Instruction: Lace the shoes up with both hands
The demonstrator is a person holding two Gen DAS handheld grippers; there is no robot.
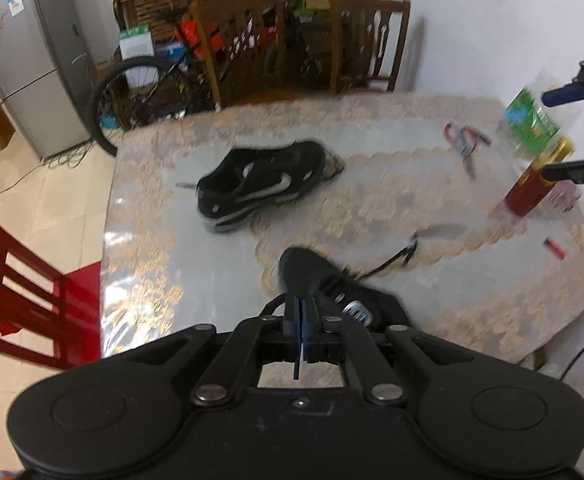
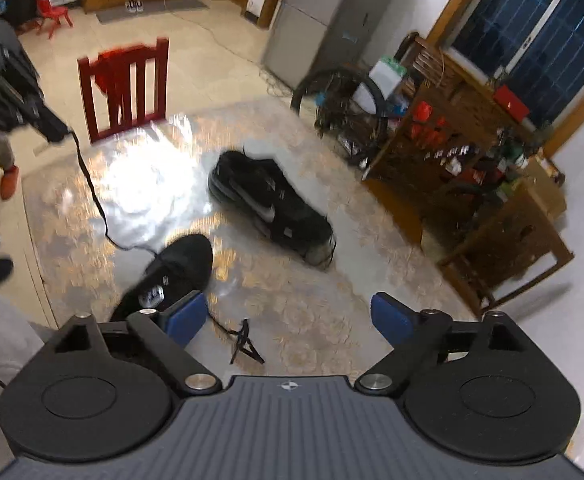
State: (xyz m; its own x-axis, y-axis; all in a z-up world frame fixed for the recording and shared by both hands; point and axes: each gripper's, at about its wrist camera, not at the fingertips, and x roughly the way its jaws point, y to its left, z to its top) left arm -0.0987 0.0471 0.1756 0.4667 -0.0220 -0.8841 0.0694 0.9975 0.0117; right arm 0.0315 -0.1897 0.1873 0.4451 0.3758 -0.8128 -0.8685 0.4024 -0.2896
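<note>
Here the left gripper (image 1: 300, 322) has its blue pads pressed together, pinching a thin black lace (image 2: 91, 184) that shows edge-on between them. In the right wrist view that lace runs taut from the left gripper, high over the desk's left side, down to the near shoe (image 1: 332, 288). This black shoe stands near the desk's front edge, toe pointing away from the person, its tongue label showing just behind the pinched pads. Its other lace end (image 1: 406, 254) trails loose to the right across the desk (image 1: 372, 208), finishing in a small tangle near the front edge.

The right gripper (image 2: 287, 320) is spread wide, its blue pads (image 2: 185, 316) well apart and holding nothing; it hovers over the loose lace end, with the near shoe just beside its left pad.

A second black shoe (image 1: 259, 182) with grey stripes lies on its side nearer the desk's middle, well apart from the first. Towards the desk's right edge are red-handled scissors (image 1: 466, 142), a green packet (image 1: 530, 120), a red and gold box (image 1: 532, 188) and a small red lighter (image 1: 555, 248). The desk's cover is a glossy floral cloth, blurred in both views. A red chair (image 1: 23, 292) stands at the left edge, brown wooden chairs (image 1: 368, 44) at the far edge.
</note>
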